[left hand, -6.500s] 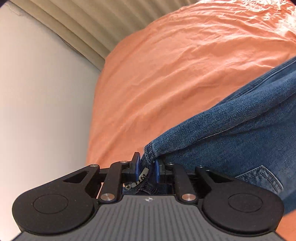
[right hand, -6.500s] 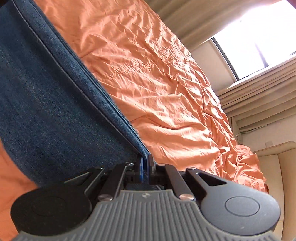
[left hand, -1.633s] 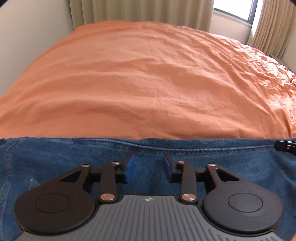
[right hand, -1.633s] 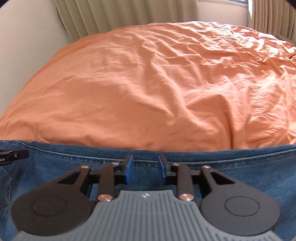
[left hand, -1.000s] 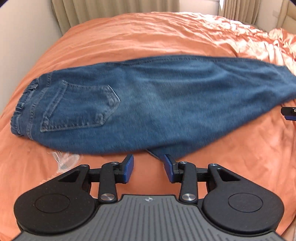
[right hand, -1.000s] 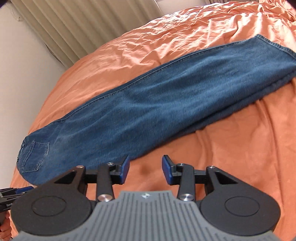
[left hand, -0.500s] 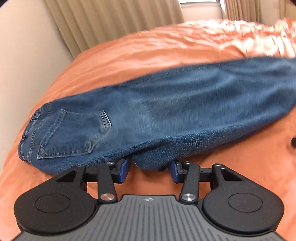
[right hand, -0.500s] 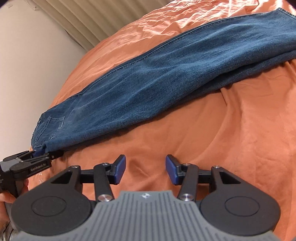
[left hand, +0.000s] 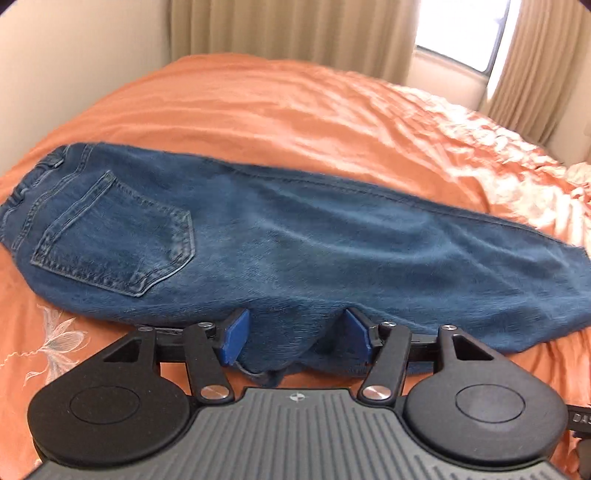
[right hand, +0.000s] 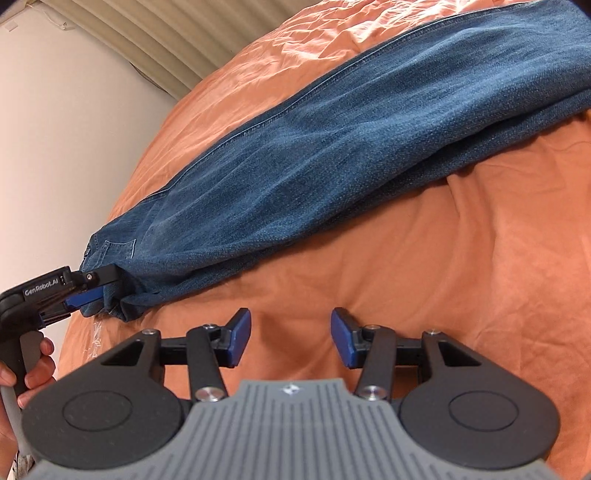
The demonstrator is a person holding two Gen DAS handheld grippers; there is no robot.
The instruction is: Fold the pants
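Observation:
Blue jeans (left hand: 295,251) lie folded lengthwise, one leg on the other, across the orange bed; the waist and back pocket (left hand: 114,236) are at the left. My left gripper (left hand: 293,336) is open with a bulge of the jeans' near edge, the crotch fold, between its blue pads. In the right wrist view the jeans (right hand: 332,147) run diagonally to the upper right, and the left gripper (right hand: 92,291) sits at their seat end. My right gripper (right hand: 290,338) is open and empty over bare sheet, apart from the jeans.
The orange bedsheet (left hand: 295,122) covers the whole bed, wrinkled towards the right. A white wall (right hand: 74,147) and beige curtains (left hand: 288,33) border the bed at the left and back. A window (left hand: 458,37) is at the back right.
Both grippers let go of the jeans and drew back from them. The left gripper then moved in on the jeans' near edge, and its jaws now stand wider around the fold. The right gripper stays open over the sheet.

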